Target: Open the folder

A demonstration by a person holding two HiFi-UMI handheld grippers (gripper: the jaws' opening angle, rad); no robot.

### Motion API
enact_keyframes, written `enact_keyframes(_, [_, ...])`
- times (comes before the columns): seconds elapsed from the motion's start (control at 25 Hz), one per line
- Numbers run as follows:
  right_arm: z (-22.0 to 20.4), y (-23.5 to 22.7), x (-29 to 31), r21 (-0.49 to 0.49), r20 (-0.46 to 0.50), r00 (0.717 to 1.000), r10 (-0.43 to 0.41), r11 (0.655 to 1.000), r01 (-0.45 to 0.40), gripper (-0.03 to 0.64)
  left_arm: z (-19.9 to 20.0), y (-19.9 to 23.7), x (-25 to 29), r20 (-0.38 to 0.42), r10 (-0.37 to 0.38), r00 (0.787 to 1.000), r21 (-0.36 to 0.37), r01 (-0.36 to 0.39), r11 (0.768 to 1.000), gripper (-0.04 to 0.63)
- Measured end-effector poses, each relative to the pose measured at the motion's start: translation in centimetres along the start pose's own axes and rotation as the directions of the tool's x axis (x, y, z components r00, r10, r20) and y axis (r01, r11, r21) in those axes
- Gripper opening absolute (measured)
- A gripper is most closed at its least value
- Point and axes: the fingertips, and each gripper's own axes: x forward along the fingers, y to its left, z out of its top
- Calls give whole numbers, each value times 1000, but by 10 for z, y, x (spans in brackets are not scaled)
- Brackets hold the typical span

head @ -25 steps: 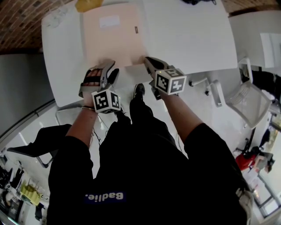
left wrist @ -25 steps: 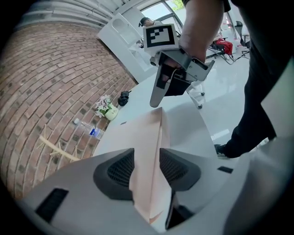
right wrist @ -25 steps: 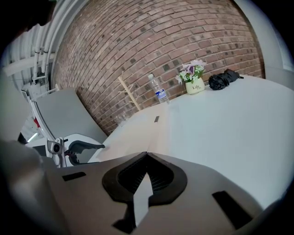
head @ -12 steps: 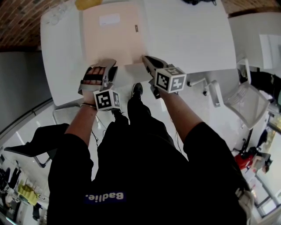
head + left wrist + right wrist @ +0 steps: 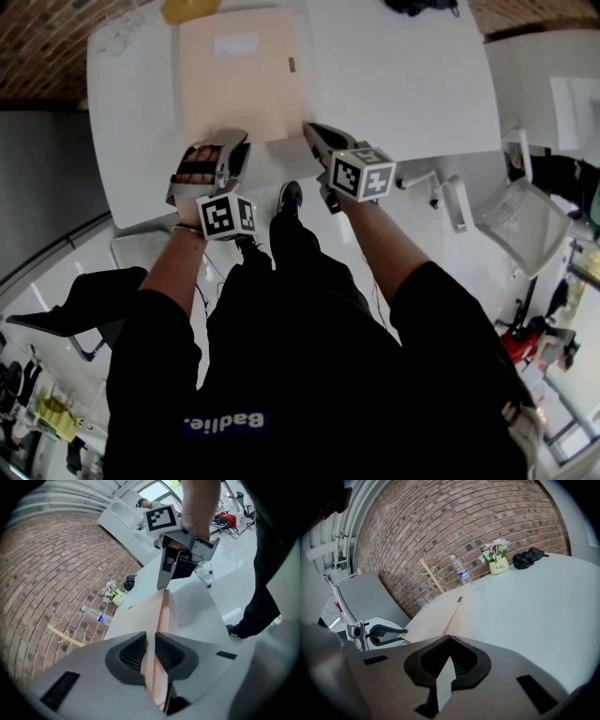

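A pale pink folder (image 5: 239,75) lies closed on the white table (image 5: 403,84), a small label on its cover. My left gripper (image 5: 230,139) is at the folder's near left corner. In the left gripper view its jaws (image 5: 150,651) have just been closing, and the folder's edge (image 5: 161,616) runs between the pads, which press on it. My right gripper (image 5: 307,127) holds the near right corner. In the right gripper view it is shut (image 5: 449,660) on a pale flap of the folder (image 5: 440,613).
At the table's far side stand a yellow flower pot (image 5: 499,564), a water bottle (image 5: 461,573) and a black bundle (image 5: 527,557) before a brick wall. A white mesh chair (image 5: 534,211) stands on the floor to the right. The person's legs are against the table's near edge.
The left gripper's jaws have drawn together on the folder's near edge. The right gripper and the folder stay where they were.
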Motion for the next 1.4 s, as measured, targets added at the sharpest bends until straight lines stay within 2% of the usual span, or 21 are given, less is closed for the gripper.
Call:
enact_keyframes(0.28, [-1, -4, 0, -28, -8, 1000, -14, 1000, 14, 28, 7, 15, -9, 36, 54, 998, -146, -49, 988, 49])
enact_keyframes(0.48, [-1, -4, -1, -62, -25, 999, -27, 998, 25, 28, 10, 22, -16, 49, 91, 995, -221, -78, 972, 42])
enact_keyframes(0.72, [0, -8, -3, -99, -37, 999, -39, 994, 35, 28, 8, 43, -34, 78, 178, 981, -408, -132, 904, 25])
enact_keyframes(0.8, [0, -9, -3, -110, -43, 998, -42, 993, 37, 28, 5, 47, -40, 84, 203, 975, -479, -139, 866, 25])
enact_keyframes(0.88, [0, -10, -3, -121, -49, 998, -45, 992, 39, 28, 1, 57, -50, 95, 245, 965, -579, -147, 802, 21])
enact_keyframes(0.92, [0, -11, -3, -127, -53, 997, -48, 991, 41, 28, -2, 63, -56, 100, 271, 957, -635, -149, 758, 18])
enact_keyframes(0.96, [0, -12, -3, -132, -56, 997, -52, 990, 44, 28, -5, 71, -63, 103, 298, 949, -692, -147, 707, 18])
enact_keyframes(1.08, [-1, -13, -3, -148, -66, 996, -56, 988, 46, 28, -19, 89, -81, 92, 370, 925, -836, -130, 533, 16])
enact_keyframes(1.16, [-1, -13, -2, -164, -73, 996, -57, 986, 44, 28, -31, 96, -90, 67, 398, 915, -888, -127, 442, 14])
enact_keyframes(1.28, [-1, -13, -2, -188, -80, 995, -58, 981, 42, 28, -49, 98, -100, 28, 413, 910, -936, -122, 331, 11])
enact_keyframes(1.32, [-1, -13, -2, -193, -82, 995, -59, 980, 42, 28, -56, 97, -103, 15, 415, 910, -952, -114, 285, 11])
enact_keyframes(1.4, [-2, -12, -2, -201, -87, 994, -60, 979, 41, 28, -71, 96, -110, -14, 426, 905, -979, -100, 179, 9])
